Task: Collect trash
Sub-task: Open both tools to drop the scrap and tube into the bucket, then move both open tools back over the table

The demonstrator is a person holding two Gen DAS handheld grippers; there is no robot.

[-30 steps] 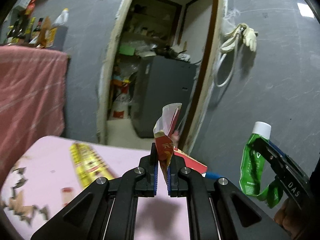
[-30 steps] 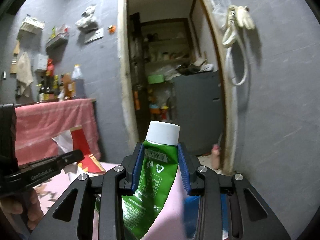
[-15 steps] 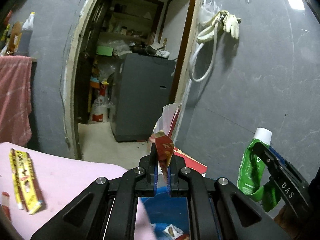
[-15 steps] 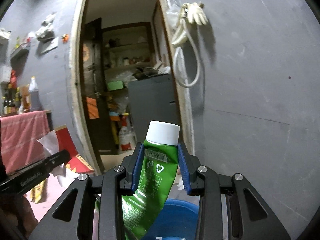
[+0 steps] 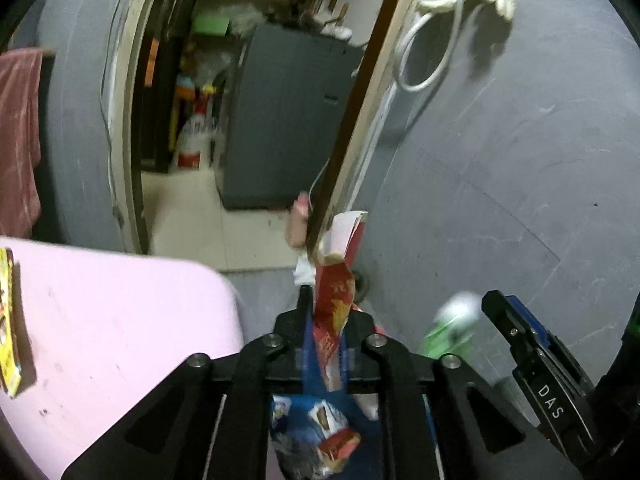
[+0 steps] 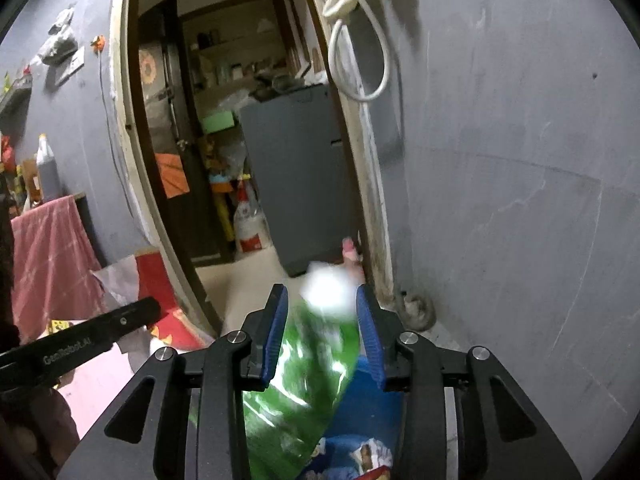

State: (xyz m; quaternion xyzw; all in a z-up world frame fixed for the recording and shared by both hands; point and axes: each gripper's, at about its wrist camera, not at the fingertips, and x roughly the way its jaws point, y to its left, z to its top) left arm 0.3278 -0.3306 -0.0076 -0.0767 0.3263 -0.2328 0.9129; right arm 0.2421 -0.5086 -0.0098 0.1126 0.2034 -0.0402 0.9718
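My left gripper (image 5: 325, 320) is shut on a red and white wrapper (image 5: 334, 296), held above a blue bin (image 5: 312, 412) with several wrappers inside. My right gripper (image 6: 322, 332) has its jaws spread apart. The green pouch with a white cap (image 6: 304, 368) is blurred between them and is falling toward the blue bin (image 6: 360, 412). In the left wrist view the pouch (image 5: 452, 328) shows blurred beside the right gripper's fingers (image 5: 516, 332). In the right wrist view the left gripper's finger (image 6: 88, 340) and the wrapper (image 6: 156, 280) show at the left.
A pink table (image 5: 100, 320) with a yellow packet (image 5: 10, 328) at its left edge stands left of the bin. A grey wall (image 5: 520, 160) is at the right, with a hose and gloves (image 5: 460, 8) hung on it. A doorway with a grey cabinet (image 5: 288, 120) lies ahead.
Both grippers moved right, off the table and over the blue bin, tilting down. The right gripper opened and the green pouch is dropping. The left still grips the wrapper.
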